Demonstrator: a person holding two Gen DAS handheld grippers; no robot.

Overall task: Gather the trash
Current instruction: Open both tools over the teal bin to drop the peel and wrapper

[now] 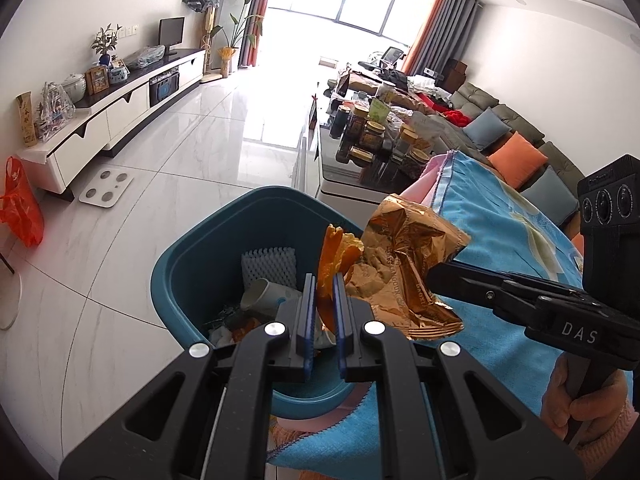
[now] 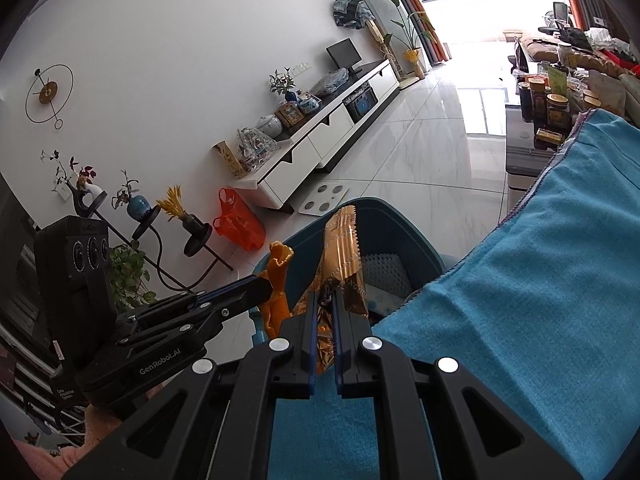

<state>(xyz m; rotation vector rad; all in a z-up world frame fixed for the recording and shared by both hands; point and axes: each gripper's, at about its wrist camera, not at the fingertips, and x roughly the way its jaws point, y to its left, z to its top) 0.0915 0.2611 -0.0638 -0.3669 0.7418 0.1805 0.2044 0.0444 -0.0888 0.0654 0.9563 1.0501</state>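
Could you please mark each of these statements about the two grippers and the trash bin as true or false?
1. The left gripper is shut on an orange peel. True.
2. The right gripper is open and holds nothing. False: it is shut on a gold foil wrapper.
3. The teal bin already holds a paper cup. True.
4. The bin is red. False: it is teal.
5. A blue towel lies beside the bin. True.

The gold wrapper (image 1: pixel 404 276) hides part of the bin (image 1: pixel 192 256) rim; its print is unreadable.
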